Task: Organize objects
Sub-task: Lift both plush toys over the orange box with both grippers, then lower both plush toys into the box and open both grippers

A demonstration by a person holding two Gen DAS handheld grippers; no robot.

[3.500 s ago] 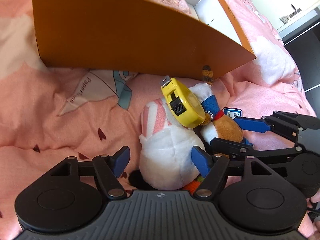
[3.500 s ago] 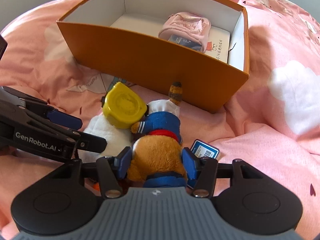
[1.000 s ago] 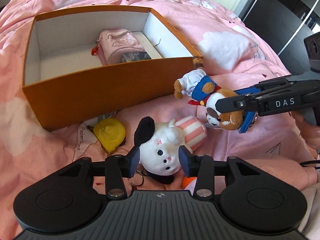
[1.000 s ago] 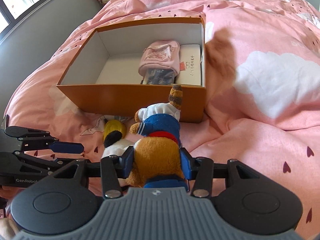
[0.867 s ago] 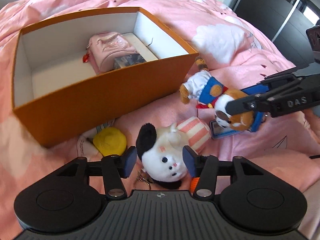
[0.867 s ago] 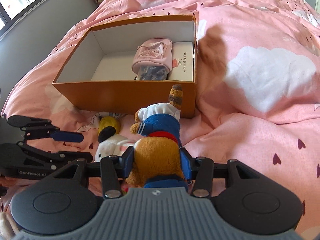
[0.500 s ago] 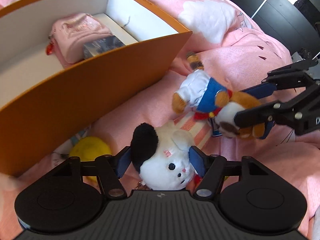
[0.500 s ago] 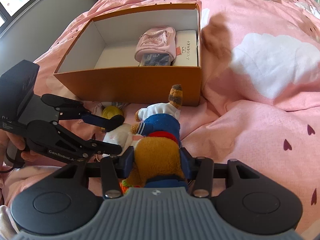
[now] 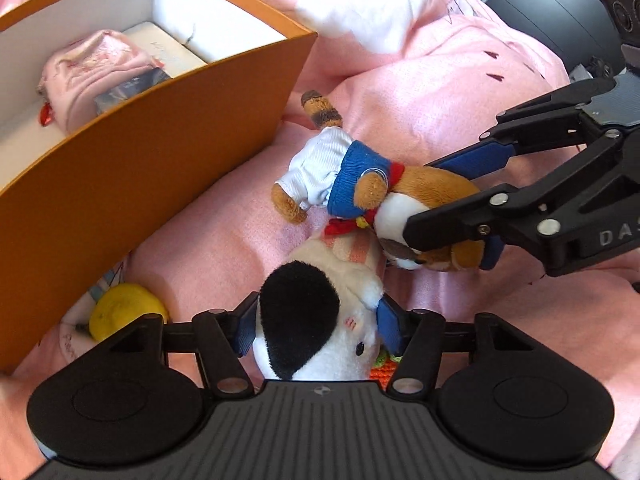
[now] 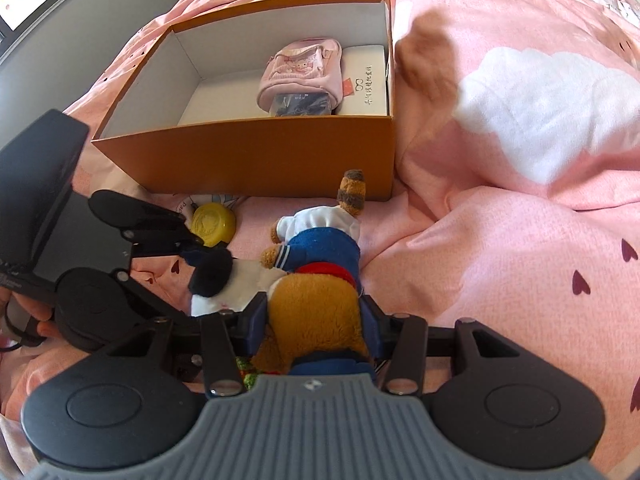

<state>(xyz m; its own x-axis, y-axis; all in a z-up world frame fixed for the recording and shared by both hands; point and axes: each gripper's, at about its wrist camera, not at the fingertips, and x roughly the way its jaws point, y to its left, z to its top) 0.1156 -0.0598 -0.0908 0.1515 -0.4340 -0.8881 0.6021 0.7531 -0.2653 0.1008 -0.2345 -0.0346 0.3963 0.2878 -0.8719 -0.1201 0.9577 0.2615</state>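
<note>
A white plush with a black ear (image 9: 320, 320) lies on the pink bedspread, its head between the fingers of my left gripper (image 9: 316, 312). Those jaws are closing around it, the blue pads right at its sides without squeezing. My right gripper (image 10: 314, 312) is shut on the head of a brown plush in a blue sailor top (image 10: 320, 248), which hangs upside down with its striped tail up. In the left wrist view the right gripper (image 9: 428, 200) holds that brown plush (image 9: 352, 184) just above the white one. The open orange box (image 10: 260, 160) stands behind them.
Inside the box lie a pink pouch (image 10: 304, 68) and a flat white case (image 10: 366, 80). A yellow tape measure (image 10: 212, 224) rests by the box's front wall. An orange knitted thing (image 9: 380, 368) peeks from under the white plush. Dark furniture (image 9: 540, 0) borders the bed.
My left gripper let go of the white plush, sank closer to it, rolled, and its jaws now stand around the head. The right gripper keeps holding the brown plush, hardly moving.
</note>
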